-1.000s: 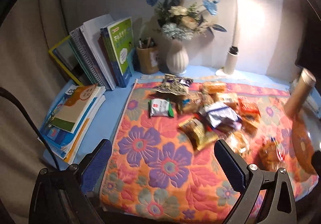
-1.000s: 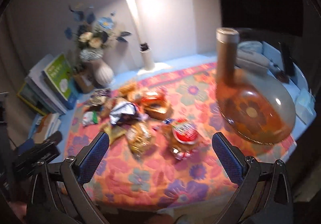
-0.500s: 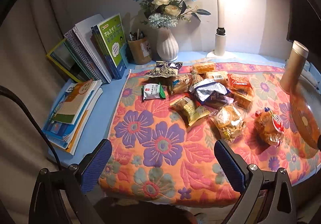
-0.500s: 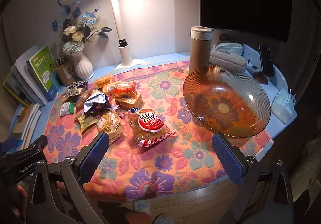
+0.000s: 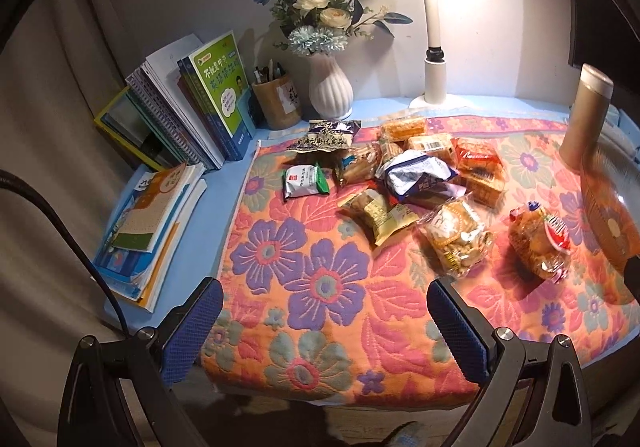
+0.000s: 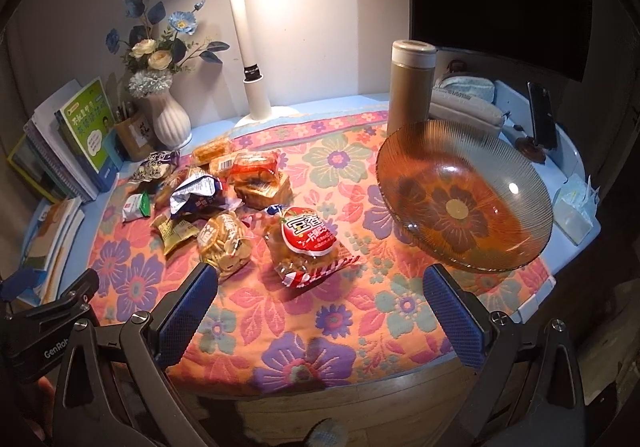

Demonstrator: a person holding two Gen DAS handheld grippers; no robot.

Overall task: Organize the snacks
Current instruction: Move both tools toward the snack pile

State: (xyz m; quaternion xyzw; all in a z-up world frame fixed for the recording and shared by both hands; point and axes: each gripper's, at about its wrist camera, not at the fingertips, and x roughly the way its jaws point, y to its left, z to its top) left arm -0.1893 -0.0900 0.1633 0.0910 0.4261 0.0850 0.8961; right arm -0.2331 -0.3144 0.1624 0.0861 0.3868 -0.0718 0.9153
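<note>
Several snack packets [image 5: 404, 177] [image 6: 212, 191] lie in a loose pile on the flowered cloth [image 5: 320, 279]. A red-topped bag [image 6: 310, 243] [image 5: 540, 241] lies apart, nearest the amber glass bowl [image 6: 466, 203] [image 5: 608, 215] on the right, which holds nothing. A green-and-white packet [image 5: 304, 181] sits at the pile's left. My left gripper [image 5: 324, 327] hovers open over the cloth's near edge, holding nothing. My right gripper [image 6: 320, 311] is open too, above the front of the cloth between the red-topped bag and the bowl.
Books [image 5: 192, 103] lean at the back left and more lie flat [image 5: 148, 231] on the blue table. A white vase of flowers [image 5: 330, 87], a pen cup [image 5: 276, 101], a lamp post [image 5: 434, 75] and a tan flask [image 6: 410, 87] stand behind. A phone stand [image 6: 540, 127] is far right.
Both views have pulled back and steadied over the near edge of the table. Both grippers stay open; the snacks and bowl have not moved.
</note>
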